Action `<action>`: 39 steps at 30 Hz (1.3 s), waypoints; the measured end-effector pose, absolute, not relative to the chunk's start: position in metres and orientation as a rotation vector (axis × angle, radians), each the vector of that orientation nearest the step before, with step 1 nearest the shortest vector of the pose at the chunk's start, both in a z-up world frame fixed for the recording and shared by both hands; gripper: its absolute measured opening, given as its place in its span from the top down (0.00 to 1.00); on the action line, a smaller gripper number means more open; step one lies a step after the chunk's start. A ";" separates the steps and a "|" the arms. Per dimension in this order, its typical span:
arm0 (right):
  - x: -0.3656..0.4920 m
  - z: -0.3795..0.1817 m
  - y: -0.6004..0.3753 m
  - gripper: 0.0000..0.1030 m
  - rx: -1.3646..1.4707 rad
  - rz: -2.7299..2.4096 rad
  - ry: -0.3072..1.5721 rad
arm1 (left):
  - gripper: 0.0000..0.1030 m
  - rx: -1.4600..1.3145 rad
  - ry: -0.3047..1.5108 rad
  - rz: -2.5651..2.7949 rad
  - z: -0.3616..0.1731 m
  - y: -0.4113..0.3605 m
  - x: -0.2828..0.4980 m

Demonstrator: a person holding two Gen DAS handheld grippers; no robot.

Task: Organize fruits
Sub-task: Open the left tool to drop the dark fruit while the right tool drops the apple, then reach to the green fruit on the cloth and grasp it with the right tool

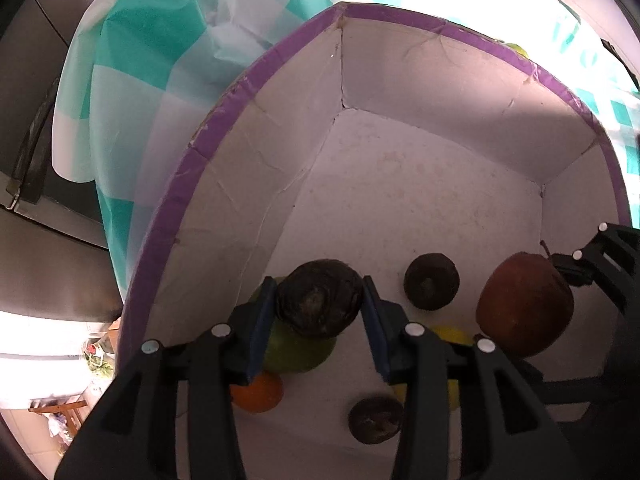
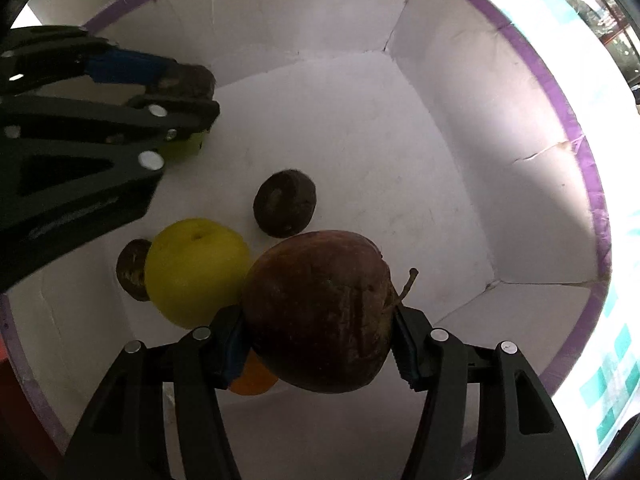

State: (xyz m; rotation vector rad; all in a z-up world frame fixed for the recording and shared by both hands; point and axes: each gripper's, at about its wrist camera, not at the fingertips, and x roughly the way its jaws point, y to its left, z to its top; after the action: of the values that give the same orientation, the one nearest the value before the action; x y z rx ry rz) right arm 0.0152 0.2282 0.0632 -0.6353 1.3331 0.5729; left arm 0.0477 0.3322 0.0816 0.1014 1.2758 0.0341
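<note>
Purple-rimmed box [image 1: 256, 84]: white card walls are enclosing every fruit; both grippers are reaching down inside it.
Right gripper [image 2: 318, 314]: its pads are clamping the russet apple [image 2: 320, 280] across its widest part, stem pointing to 3 o'clock.
Apple handling: it is looking firm and fairly heavy, with dry, wrinkling skin that should grip well; the sides are the safe hold, not the stem.
Left gripper [image 1: 320, 284]: its pads are flanking a dark wrinkled fruit [image 1: 320, 304]; I cannot tell whether they are pressing on it.
Dark fruit: it is sitting on a green fruit [image 1: 296, 352] at 6 o'clock in the left wrist view, and is looking light, shrivelled and prone to rolling.
Neighbours: a yellow fruit [image 2: 192, 268] is lying at 9 o'clock of the apple, touching it.
</note>
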 end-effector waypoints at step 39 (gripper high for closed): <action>-0.030 0.153 0.132 0.17 -0.327 0.902 0.832 | 0.02 0.197 1.049 0.425 0.117 0.309 0.012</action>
State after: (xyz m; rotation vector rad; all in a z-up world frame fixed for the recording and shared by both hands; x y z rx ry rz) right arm -0.0300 0.1323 0.1529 -0.3267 0.8317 0.9025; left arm 0.0122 0.3087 0.1170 0.1971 1.0489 0.4254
